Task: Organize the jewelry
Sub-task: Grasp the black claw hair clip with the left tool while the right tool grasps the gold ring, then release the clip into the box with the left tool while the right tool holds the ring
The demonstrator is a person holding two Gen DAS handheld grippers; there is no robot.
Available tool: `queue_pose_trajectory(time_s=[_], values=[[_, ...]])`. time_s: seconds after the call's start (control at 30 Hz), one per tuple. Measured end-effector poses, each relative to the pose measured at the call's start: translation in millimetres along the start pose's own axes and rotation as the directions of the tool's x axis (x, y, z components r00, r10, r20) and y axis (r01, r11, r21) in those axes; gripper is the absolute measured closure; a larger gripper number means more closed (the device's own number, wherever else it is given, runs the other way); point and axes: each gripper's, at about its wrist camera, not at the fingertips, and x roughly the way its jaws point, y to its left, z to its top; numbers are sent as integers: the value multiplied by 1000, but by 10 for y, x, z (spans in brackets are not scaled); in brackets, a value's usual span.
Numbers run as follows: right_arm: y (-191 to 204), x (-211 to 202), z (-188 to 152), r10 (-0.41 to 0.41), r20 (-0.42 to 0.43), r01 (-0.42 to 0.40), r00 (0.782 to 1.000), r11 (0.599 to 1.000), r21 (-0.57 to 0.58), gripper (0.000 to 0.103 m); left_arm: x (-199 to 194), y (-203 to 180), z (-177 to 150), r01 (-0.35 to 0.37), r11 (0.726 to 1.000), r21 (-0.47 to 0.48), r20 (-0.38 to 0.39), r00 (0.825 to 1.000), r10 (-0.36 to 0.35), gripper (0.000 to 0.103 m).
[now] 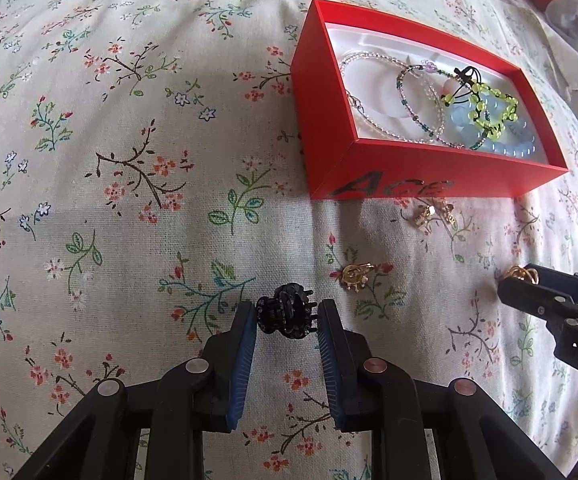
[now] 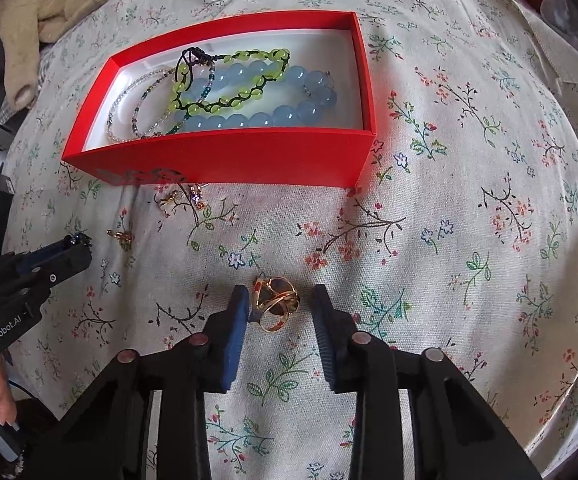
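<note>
**Gold ring sits between the right gripper's parted fingers**

The right gripper (image 2: 277, 312) hovers over a floral cloth (image 2: 469, 208), its blue-padded jaws apart. A gold ring (image 2: 275, 304) lies between them, touching or nearly touching the left pad and clear of the right one. Beyond it stands a red box (image 2: 225, 156) with a white lining, holding a blue bead bracelet (image 2: 289, 104), a yellow-green beaded bracelet (image 2: 225, 80) and thin clear bead strands (image 2: 129, 100). Small gold pieces (image 2: 181, 200) lie on the cloth just before the box. The left gripper (image 2: 77, 242) enters at the left edge; whether it holds anything cannot be told.
</note>
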Motion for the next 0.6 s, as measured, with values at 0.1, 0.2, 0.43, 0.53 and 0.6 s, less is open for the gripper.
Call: queue_pose_trajectory(time_s=[0.1,0.2,0.43,0.53,0.6], values=[[43,-36,-12,-22,21,23,1000,999,-26,81,-17,-10,-5,1,1000,3,5,1000,-1,78],[89,-66,5,-25,39,27,999,999,-42,81,-56,-16,-13,4,1000,6,14,1000,-4,78],[63,-248,-39,-19,83,23,996,998,-53,81,-210,-40,-40,22,1000,17,57,998,-23,78],[38,-339,-41,-8,104,13,995,999,-50,81,-292,-66,-42,27,999,32,87,996,-30,78],[31,-402,-56,-1,120,6,993,999,-46,81,-343,-89,-30,33,999,38,106,994,-37,78]])
